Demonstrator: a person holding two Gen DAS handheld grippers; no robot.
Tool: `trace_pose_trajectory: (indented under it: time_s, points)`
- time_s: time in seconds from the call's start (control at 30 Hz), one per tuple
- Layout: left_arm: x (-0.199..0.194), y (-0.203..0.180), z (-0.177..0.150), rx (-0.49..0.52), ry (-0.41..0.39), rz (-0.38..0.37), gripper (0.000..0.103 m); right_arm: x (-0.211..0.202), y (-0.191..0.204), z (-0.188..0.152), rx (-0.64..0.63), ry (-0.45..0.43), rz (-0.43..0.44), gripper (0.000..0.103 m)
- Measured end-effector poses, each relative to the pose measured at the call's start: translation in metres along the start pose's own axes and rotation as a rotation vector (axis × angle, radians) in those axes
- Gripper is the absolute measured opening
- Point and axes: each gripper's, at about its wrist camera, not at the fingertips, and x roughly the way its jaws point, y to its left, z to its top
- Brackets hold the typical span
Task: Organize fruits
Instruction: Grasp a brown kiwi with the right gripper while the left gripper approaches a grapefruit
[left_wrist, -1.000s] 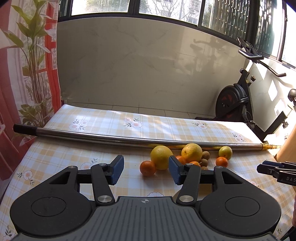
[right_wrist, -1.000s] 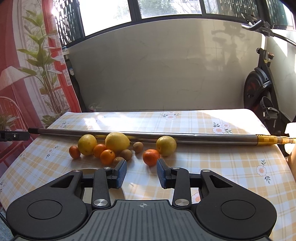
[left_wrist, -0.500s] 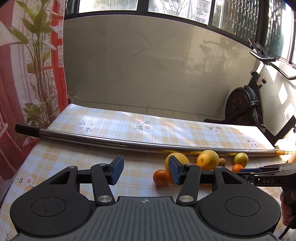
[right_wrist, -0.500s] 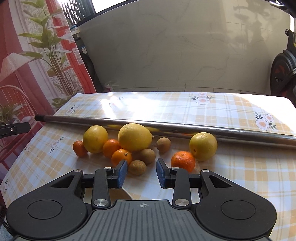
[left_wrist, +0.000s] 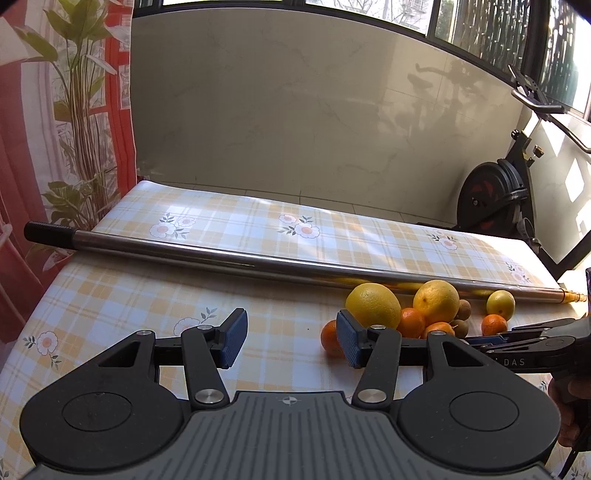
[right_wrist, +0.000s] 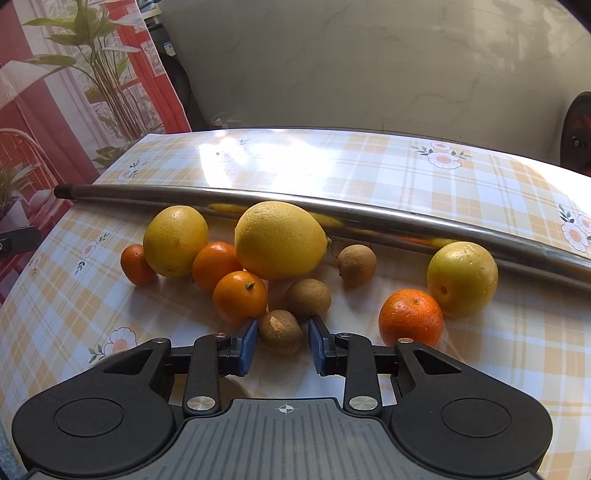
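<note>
Barely started: all the fruit (right_wrist: 277, 240) still heaped on the desk (right_wrist: 369, 173) by the pole (right_wrist: 369, 218), nothing sorted. Right gripper (right_wrist: 281, 341) fingers closing round a brown fruit (right_wrist: 280, 331), not pinching yet; left gripper (left_wrist: 290, 341) open, empty.

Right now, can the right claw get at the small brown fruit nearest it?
Likely yes. The right claw already straddles the brown fruit, jaws closing with the fruit between them. The orange fruit crowds the left finger, but nothing blocks the way.
</note>
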Motion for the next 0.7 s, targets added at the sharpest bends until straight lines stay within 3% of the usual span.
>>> trace_pose_trajectory:
  time_s: [0.33, 0.7]
  points:
    - [0.006, -0.004, -0.003, 0.022, 0.016, -0.012, 0.056, -0.008, -0.005, -0.010, 0.029, -0.027, 0.014, 0.023]
    - [0.013, -0.008, -0.003, 0.030, 0.041, -0.026, 0.056, -0.053, -0.006, -0.032, 0.105, -0.176, 0.025, 0.023]
